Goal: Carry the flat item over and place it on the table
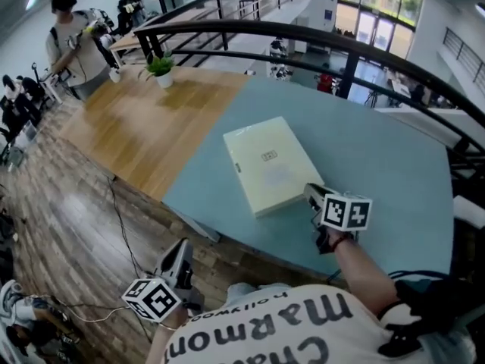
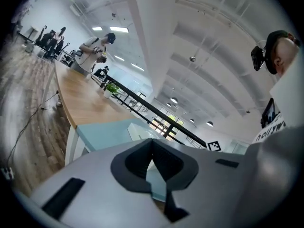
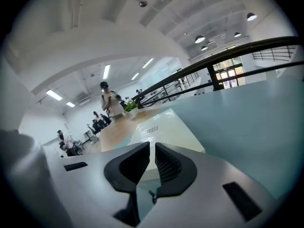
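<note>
A flat cream box (image 1: 271, 165) lies on the light blue table (image 1: 379, 150), its long side running away from me. My right gripper (image 1: 311, 194) hovers at the box's near right corner, jaws shut with nothing between them. In the right gripper view the box (image 3: 164, 125) lies just past the closed fingertips (image 3: 152, 148). My left gripper (image 1: 183, 245) hangs off the table's near edge over the floor, well left of the box. Its jaws meet at the tips (image 2: 152, 148) and hold nothing.
The blue table joins a wooden tabletop (image 1: 144, 123) with a small potted plant (image 1: 161, 68) at its far end. A curved black railing (image 1: 303, 40) runs behind the table. A person (image 1: 72, 40) stands at far left. Cables (image 1: 121, 226) trail on the plank floor.
</note>
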Motion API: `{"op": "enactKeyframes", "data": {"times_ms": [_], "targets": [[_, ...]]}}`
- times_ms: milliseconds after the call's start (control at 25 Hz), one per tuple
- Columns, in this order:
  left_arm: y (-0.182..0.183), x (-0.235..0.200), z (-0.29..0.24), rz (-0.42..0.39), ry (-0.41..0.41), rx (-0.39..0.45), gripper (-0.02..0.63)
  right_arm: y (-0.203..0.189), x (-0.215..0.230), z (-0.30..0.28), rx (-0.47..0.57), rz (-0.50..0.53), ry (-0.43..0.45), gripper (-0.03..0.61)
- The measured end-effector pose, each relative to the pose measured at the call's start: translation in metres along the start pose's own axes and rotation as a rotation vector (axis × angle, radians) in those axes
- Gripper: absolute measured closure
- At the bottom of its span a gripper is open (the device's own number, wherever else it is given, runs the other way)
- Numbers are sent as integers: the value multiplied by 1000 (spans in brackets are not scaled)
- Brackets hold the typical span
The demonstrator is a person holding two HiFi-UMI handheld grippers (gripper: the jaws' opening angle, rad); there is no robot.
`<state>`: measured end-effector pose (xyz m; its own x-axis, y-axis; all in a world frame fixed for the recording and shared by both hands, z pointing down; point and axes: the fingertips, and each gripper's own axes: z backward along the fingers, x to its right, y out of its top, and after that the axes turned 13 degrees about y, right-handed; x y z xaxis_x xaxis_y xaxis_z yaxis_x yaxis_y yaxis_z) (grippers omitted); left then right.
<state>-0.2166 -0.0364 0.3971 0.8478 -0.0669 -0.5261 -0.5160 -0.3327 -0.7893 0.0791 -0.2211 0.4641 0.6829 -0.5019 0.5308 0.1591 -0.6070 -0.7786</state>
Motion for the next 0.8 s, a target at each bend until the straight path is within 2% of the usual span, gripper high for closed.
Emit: {"op": "enactKeyframes", "data": {"times_ms": [120,280,400,520,800], "targets": [[-8,26,2,42,13,52,612,-2,2,16,-74,98,52,520],[-35,53,-9,70,39,59,612,4,12,45,-112,177,128,522],[-54,83,-16,94,9,50,612,12,23,71,-76,166,168,526],[-72,107,-23,54,-12,11,612,22,27,87,-29,171,193,529],[-96,134,-18,45,-7,0,612,23,44,124,2,224,179,541]]}}
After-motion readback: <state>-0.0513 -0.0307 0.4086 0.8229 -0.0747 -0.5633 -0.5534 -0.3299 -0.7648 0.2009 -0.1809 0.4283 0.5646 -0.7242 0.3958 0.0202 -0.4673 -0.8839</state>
